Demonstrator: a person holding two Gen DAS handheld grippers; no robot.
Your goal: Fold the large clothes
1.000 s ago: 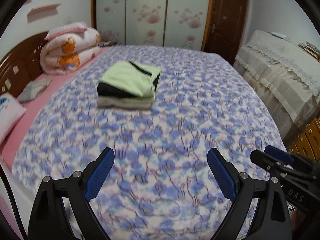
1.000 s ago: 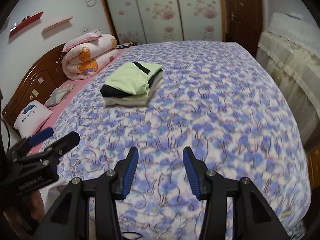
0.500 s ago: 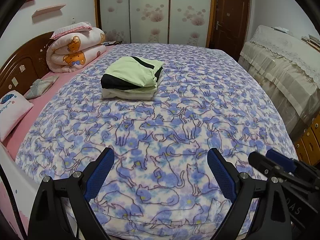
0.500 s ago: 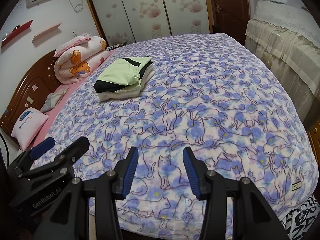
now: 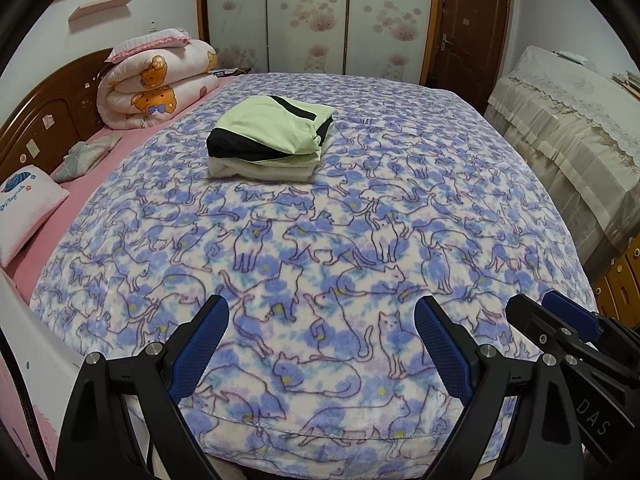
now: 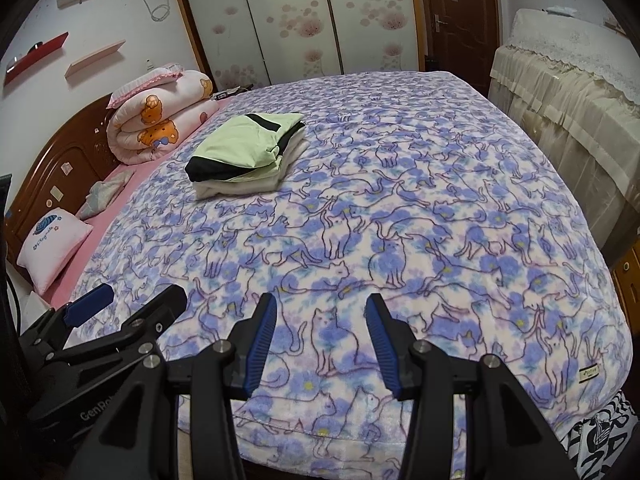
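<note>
1. My left tool [image 5: 322, 330] hangs over the near edge of the bed, its blue pads spread wide with nothing between them, only the cat-print blanket [image 5: 360, 240] beneath.
2. My right tool [image 6: 322, 326] sits just beside the left one and points the same way; its pads stand partly apart, a narrower gap than the left's, and grip nothing.
3. In the left view the right tool [image 5: 560, 332] shows at the lower right edge; in the right view the left tool [image 6: 120, 308] shows at the lower left.
4. The stack of folded clothes [image 5: 270, 138] lies well ahead of both tools on the blanket, a little to the left of the line my left tool points along and further left of the right tool's line [image 6: 244, 152].
5. The stack's top piece is pale green with a black band; a black layer and a cream layer show under it.
6. Neither tool touches the stack; open blanket lies between.
7. Far ahead to the left, past the stack, a rolled bear-print quilt [image 5: 156, 84] rests against the wooden headboard [image 5: 48, 116].
8. A small pink pillow [image 6: 52, 248] lies on the pink sheet, left of my tools.
9. To the right of my tools stands furniture under a lace-edged cover [image 6: 568, 92].
</note>
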